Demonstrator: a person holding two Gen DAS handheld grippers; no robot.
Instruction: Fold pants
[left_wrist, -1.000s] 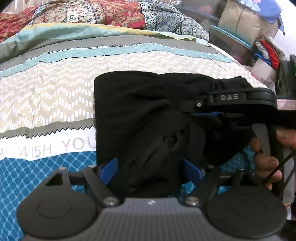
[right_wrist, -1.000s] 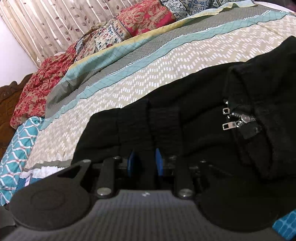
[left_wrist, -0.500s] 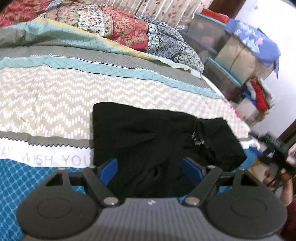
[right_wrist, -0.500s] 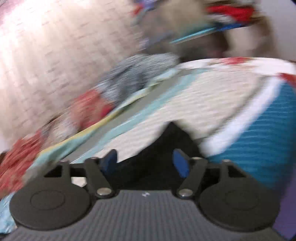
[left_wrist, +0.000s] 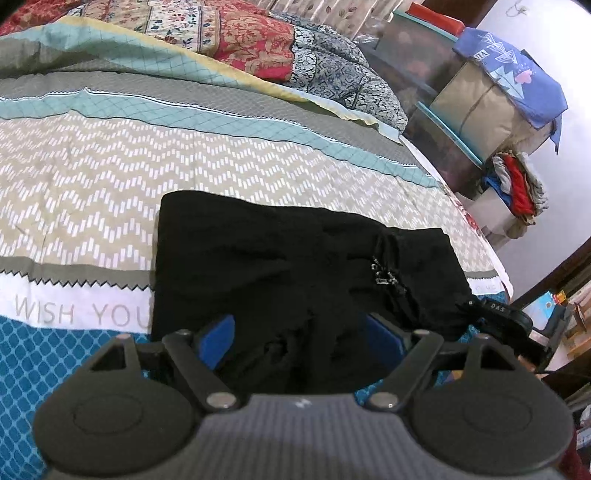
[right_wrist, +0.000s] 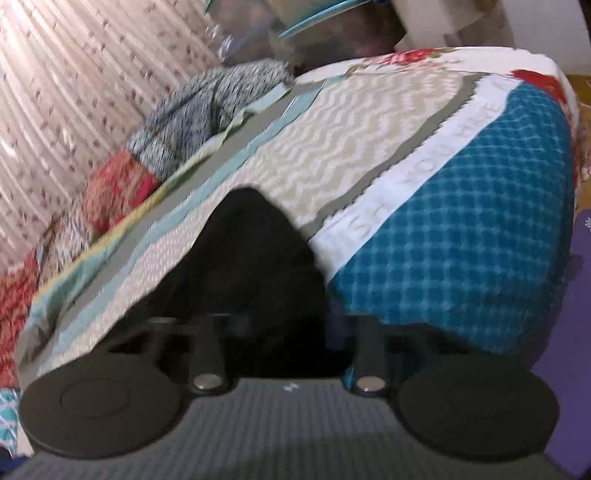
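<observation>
Folded black fabric pants (left_wrist: 295, 273) lying on the patterned bedspread (left_wrist: 92, 177) of the bed, across its beige zigzag band and blue near band, zipper pulls showing at the right. Red floral quilt (left_wrist: 236, 40) bunched along the far side; stacked storage boxes (left_wrist: 461, 96) under blue cloth far right, off the bed. Nothing lying on top of the pants.

Left gripper (left_wrist: 301, 338) tilted down over the near edge of the pants; blue-padded fingers (left_wrist: 218, 339) spread wide, astride the fabric, no pressing visible. Right gripper (right_wrist: 288, 328) at the near right corner of the pants, view blurred; fingers closing, black fabric seen between them, contact not discernible.
</observation>
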